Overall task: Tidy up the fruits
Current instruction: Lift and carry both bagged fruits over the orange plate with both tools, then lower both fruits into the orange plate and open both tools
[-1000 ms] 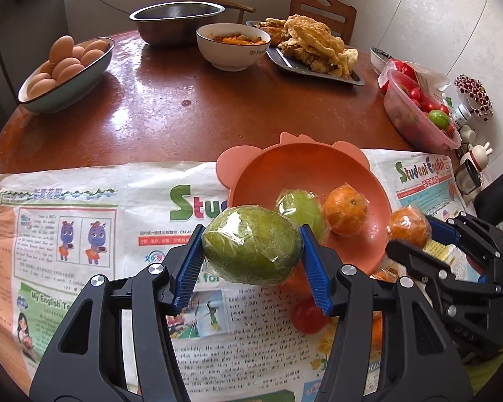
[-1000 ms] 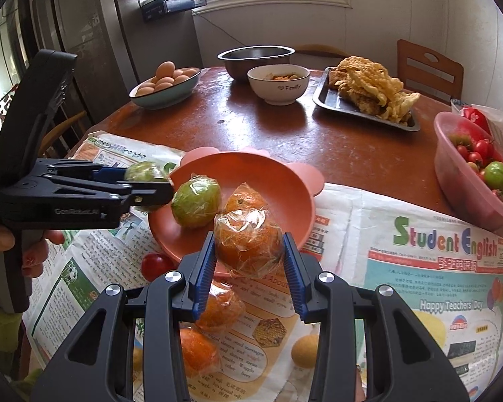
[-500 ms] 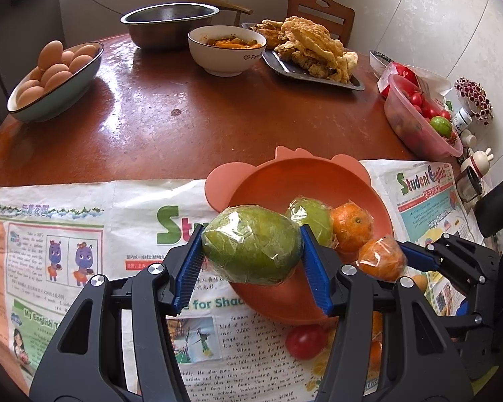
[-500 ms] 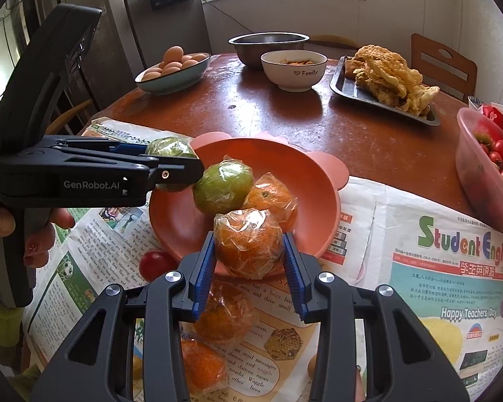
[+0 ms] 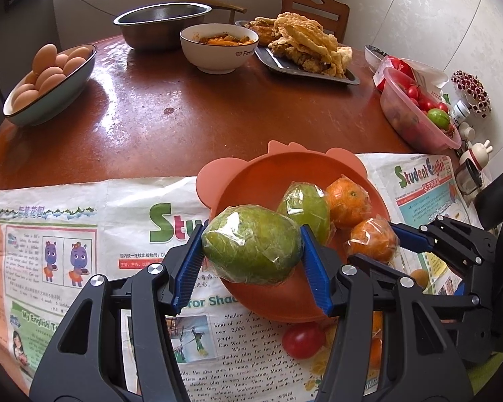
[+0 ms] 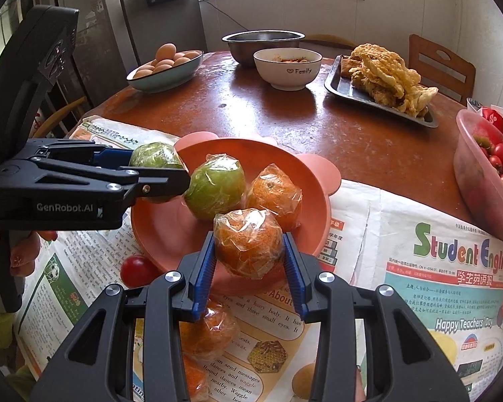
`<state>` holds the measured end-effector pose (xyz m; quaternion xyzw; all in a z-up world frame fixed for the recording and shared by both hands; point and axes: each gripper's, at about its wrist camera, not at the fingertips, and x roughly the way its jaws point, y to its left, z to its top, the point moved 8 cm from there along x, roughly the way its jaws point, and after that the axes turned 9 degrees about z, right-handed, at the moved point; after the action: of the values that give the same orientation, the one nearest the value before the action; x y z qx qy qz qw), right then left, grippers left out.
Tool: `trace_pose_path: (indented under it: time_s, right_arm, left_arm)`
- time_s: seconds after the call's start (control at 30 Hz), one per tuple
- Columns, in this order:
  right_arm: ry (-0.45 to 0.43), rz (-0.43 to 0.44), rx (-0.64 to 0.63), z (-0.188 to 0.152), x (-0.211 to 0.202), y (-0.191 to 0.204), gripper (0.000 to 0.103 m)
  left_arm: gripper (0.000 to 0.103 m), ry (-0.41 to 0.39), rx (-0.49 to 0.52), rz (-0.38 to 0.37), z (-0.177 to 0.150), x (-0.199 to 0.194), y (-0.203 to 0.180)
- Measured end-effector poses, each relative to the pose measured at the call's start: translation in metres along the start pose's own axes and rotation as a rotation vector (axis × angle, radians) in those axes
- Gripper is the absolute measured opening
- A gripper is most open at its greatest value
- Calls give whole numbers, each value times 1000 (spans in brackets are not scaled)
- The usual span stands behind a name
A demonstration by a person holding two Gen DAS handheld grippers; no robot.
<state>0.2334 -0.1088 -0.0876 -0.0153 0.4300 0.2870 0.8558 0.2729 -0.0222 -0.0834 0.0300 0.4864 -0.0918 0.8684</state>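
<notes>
The left gripper (image 5: 251,254) squeezes a wrapped green fruit (image 5: 251,244) over the orange bowl's (image 5: 271,174) near rim. The right gripper (image 6: 249,251) squeezes a wrapped orange (image 6: 248,243) there too. The bowl's far side has open room.

"Student English" heads the newspaper (image 6: 436,268), "Family" marks the white bowl (image 6: 286,70), "GenRobot.AI" the left tool (image 6: 157,181).

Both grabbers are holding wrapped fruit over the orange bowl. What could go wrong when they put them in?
The left gripper holds a wrapped green fruit and the right gripper a wrapped orange, both above the near edge of the orange bowl. Two fruits already sit inside, so a dropped one might bump them and roll out. The plastic wrap looks slippery, so a fruit could slip early. The grippers are close together and might knock each other.
</notes>
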Motion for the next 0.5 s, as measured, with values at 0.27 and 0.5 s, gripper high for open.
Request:
trace_pose_path:
  time_s: [0.27, 0.5]
  right_arm:
    - [3, -3, -7, 0, 1, 1, 39]
    - [3, -2, -10, -1, 0, 3, 41]
  left_arm:
    - [48, 3, 3, -1, -4, -2, 0]
    - [48, 2, 2, -3, -4, -2, 0]
